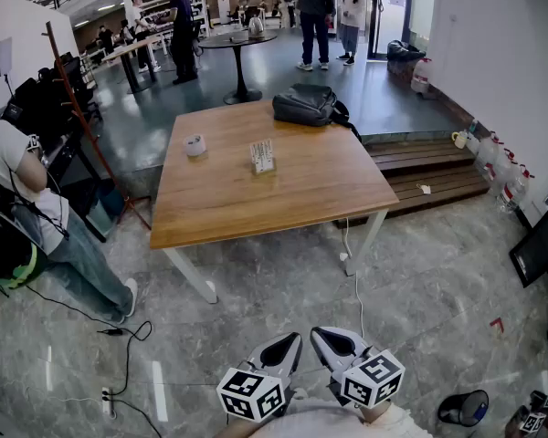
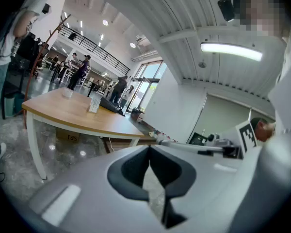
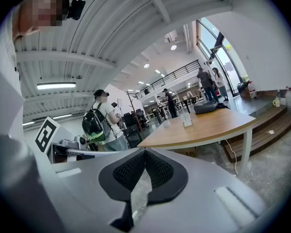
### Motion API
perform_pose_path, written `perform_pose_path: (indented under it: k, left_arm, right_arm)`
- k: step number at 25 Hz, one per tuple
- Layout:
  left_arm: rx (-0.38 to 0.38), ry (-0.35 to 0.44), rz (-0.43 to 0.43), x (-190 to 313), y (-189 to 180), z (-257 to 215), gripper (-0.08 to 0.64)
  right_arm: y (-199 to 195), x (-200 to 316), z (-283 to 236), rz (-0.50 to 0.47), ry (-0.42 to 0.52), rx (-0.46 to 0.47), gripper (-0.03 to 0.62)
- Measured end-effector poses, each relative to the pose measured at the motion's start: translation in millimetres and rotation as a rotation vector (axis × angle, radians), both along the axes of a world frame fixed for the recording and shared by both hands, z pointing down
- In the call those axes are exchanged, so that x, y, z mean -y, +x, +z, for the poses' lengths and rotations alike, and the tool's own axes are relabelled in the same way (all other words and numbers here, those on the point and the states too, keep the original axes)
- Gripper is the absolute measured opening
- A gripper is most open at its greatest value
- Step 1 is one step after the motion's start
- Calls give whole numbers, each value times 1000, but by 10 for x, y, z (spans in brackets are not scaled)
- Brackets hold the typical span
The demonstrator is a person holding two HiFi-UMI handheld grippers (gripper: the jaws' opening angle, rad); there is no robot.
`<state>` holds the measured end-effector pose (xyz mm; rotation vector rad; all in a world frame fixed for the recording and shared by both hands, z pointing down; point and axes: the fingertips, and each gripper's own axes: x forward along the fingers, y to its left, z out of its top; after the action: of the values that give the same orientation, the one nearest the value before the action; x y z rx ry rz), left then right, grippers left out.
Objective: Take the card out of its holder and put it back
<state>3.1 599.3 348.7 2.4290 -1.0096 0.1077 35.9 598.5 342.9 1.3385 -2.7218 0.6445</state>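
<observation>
Your left tool and right tool, close to your body, are both fully closed and carry nothing. The card stands in its holder, far ahead on the desk. Step nearer first, then open one tool and approach the card's top edge squarely.

the card holder on the table is too small in every view to tell whether a card sits in it, and its print cannot be read. the small white round thing near it is too small to name. the hands behind the left gripper and right gripper are mostly hidden under the marker cubes. a standing person and a dark screen are cut off by the side edges.
</observation>
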Motion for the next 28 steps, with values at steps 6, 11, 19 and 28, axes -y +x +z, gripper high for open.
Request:
perform_pose_path:
  k: [6,11,19,28]
  left_arm:
    - [-9,-29,-11,35,89,143,8]
    - [-1,-43,-24,204,88,204,8]
    - [13,-29,-17,948,12,269,8]
    - [37,7,17,2325,-182,24,8]
  right_arm:
    - [143,89,135,15,-17,2,-2]
    - [155,264,227,14,-45,4,-2]
    - [108,1020,325,34,-58,-5,-2]
    - [-94,2401,71,66,-26,-4,-2]
